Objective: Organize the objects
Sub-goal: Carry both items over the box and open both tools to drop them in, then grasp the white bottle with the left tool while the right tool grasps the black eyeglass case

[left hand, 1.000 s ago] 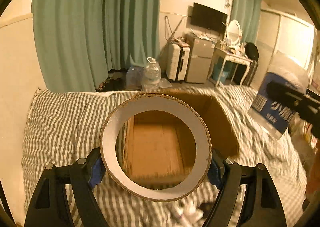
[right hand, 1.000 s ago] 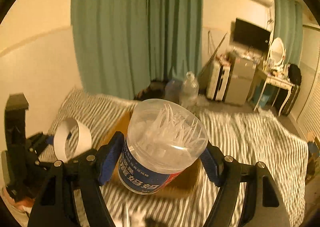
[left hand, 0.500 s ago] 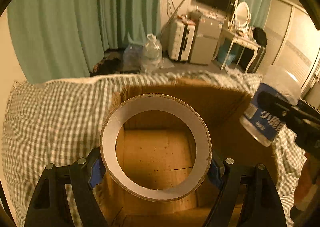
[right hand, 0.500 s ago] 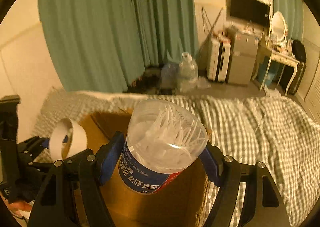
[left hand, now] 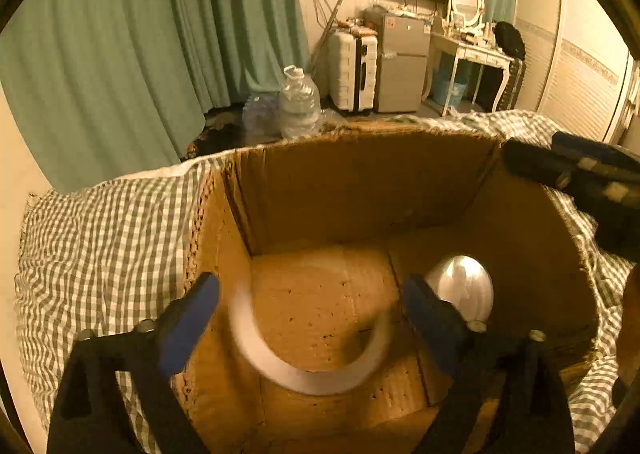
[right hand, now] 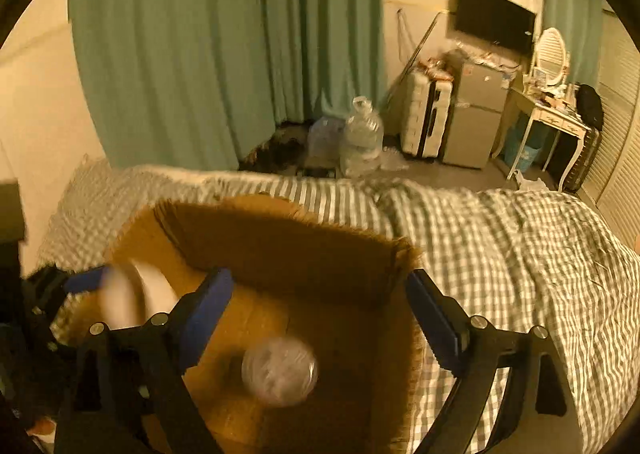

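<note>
Over the cardboard box, both grippers' jaws just opening, seemingly blurred tape ring and jar free.

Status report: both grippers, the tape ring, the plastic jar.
Left gripper and right gripper open, jaws just opening. Tape ring and plastic jar blurred, loose inside cardboard box. Nothing in the way.
</note>
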